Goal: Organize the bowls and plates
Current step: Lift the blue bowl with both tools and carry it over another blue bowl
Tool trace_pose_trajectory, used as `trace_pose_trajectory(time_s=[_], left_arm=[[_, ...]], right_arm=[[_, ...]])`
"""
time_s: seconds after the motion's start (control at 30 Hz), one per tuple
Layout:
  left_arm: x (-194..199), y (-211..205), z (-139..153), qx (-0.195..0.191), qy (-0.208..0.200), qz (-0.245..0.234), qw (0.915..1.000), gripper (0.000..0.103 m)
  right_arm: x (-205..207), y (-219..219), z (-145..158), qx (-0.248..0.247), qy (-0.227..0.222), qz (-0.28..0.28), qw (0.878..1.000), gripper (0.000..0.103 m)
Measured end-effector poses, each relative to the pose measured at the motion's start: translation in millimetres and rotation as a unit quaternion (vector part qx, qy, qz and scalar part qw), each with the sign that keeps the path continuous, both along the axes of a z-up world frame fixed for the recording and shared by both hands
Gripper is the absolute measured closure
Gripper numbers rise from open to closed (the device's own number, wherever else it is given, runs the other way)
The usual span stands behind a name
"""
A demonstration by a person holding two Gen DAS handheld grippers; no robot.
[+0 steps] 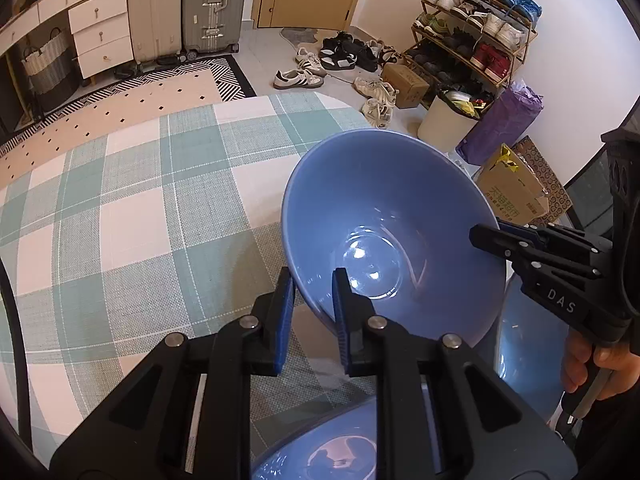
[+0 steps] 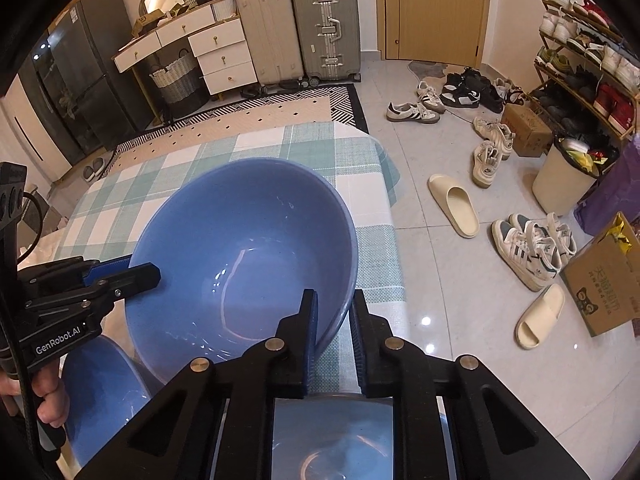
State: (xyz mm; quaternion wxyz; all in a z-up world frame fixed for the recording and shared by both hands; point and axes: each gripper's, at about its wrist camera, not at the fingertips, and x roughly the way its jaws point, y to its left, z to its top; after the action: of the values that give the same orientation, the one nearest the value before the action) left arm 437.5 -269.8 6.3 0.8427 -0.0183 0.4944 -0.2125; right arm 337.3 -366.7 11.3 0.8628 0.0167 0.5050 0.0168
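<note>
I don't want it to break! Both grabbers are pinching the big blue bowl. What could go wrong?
1. The left gripper and right gripper each pinch only the thin rim of the blue bowl, which looks smooth and glossy, so it could slip.
2. It is tilted near the table edge; a drop could reach the hard tiled floor.
3. It could knock the other blue bowl close beside it.
</note>
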Motion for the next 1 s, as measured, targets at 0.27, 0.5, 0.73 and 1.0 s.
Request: trace_pose_trajectory(time_s=[0.27, 0.5, 0.73, 1.0], left_arm=[[-11, 4, 19, 0.001, -0.032, 0.004, 0.9995, 0.087], [-25, 7, 41, 0.003, -0.058, 0.004, 0.9983, 0.087], [-48, 8, 67, 0.004, -0.078, 0.003, 0.9969, 0.087], [-83, 12, 100, 0.004, -0.101, 0.005, 0.9949, 0.087]], right_arm=[[-4, 1, 9, 0.008, -0.015, 0.001, 1.000, 0.087], [-12, 4, 25, 0.009, -0.034, 0.002, 0.999, 0.087], [-29, 6, 45, 0.009, -0.053, 0.006, 0.999, 0.087], [-54, 12, 70, 0.008, -0.077, 0.014, 0.997, 0.087]])
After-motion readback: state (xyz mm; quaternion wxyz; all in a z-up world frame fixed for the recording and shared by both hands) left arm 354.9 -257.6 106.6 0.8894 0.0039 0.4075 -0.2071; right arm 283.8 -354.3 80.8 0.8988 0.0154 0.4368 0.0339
